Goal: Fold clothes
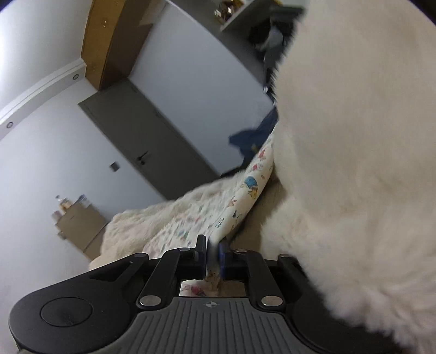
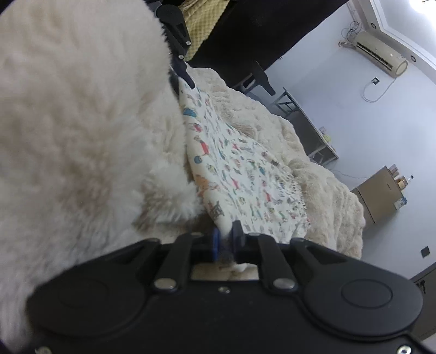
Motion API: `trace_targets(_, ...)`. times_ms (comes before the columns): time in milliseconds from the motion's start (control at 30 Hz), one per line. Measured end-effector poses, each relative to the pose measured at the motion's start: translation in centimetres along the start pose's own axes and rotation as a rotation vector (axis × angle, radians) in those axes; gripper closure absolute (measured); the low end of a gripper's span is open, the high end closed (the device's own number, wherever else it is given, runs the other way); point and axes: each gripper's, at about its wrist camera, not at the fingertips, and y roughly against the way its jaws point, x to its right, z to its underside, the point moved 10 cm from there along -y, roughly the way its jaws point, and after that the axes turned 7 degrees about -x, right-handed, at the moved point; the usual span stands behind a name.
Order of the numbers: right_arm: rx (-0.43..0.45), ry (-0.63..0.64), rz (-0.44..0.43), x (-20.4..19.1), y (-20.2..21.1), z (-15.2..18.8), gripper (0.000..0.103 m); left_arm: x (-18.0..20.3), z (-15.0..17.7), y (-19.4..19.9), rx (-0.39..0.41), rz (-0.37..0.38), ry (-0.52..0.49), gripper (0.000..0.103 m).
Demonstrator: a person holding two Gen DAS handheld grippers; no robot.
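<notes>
Two grippers pinching one edge of a printed garment (image 2: 239, 168) above a fluffy blanket (image 2: 313, 163).
Left gripper (image 1: 213, 254) and right gripper (image 2: 225, 243) each clamp cloth; uneven pulling could slip a corner or skew the fold.

Soft, even indoor light, fairly dim; walls read bluish-grey. A ceiling light (image 2: 423, 4) glares at the right view's top corner. The white fleece (image 1: 354, 136) up close is blurred and washed out. Fisheye bends the door (image 1: 141, 139) and walls; corners go dark.

Close, low views, same printed garment (image 1: 218, 212)
</notes>
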Motion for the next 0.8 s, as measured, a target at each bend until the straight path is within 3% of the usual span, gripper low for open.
trace_targets(67, 0.003, -0.016, 0.002, 0.0, -0.2, 0.0, 0.073, -0.1, 0.6, 0.4, 0.005, -0.026, 0.047, 0.054)
trace_targets(167, 0.008, -0.041, 0.005, 0.0, -0.4, 0.0, 0.062, -0.7, 1.4, 0.2, -0.029, -0.014, 0.039, 0.047)
trace_targets(200, 0.010, -0.049, 0.006, 0.0, -0.5, 0.0, 0.058, -0.9, 1.5, -0.1, -0.043, -0.014, 0.020, 0.040)
trace_targets(300, 0.015, -0.074, 0.010, 0.1, -0.7, 0.0, 0.057, -1.7, 1.9, -0.8, -0.098, -0.004, -0.025, 0.033)
trace_targets(500, 0.020, -0.108, 0.014, 0.1, -1.1, 0.1, 0.057, 0.0, 1.3, -3.6, -0.089, -0.027, -0.053, 0.032)
trace_targets(800, 0.019, -0.133, 0.009, -0.1, -1.0, 0.3, 0.057, -1.1, 1.7, -5.3, -0.088, -0.045, 0.117, 0.031)
